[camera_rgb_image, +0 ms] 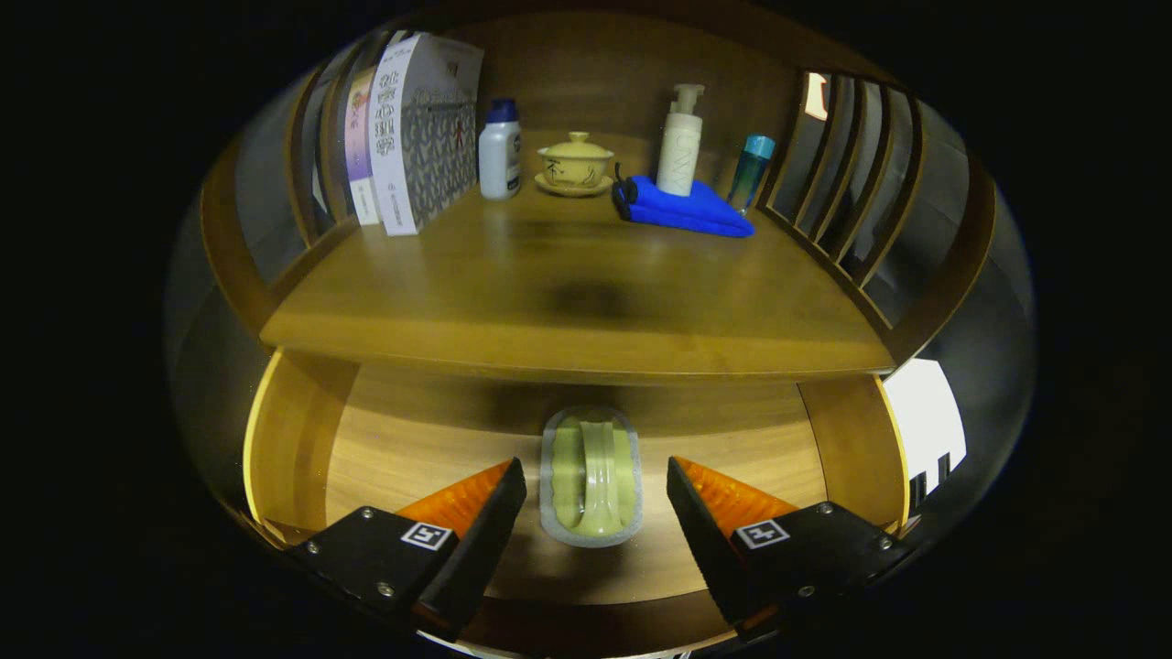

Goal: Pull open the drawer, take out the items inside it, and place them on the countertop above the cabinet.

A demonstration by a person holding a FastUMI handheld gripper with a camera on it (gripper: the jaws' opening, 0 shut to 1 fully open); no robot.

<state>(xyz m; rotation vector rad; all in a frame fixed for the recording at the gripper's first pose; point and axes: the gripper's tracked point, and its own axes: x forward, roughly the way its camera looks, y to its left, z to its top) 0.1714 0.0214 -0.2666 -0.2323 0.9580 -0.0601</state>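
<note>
Two fingers of the gripper [595,499] are standing wide apart over the open wooden drawer [293,439], flanking a pale green scrubber [591,476] with an arched handle, touching neither side. Above, the smooth wooden countertop [568,302] is carrying books [412,128], bottles and a folded blue cloth [687,209].

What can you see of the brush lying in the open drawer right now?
The brush is a pale green oblong block with an arched handle along its top and a grey, sponge-like rim around its base. It looks plastic. It lies flat on the drawer floor, handle up, lengthwise between the open gripper fingers, which flank it without touching. Its far end sits near the countertop edge's shadow.
</note>
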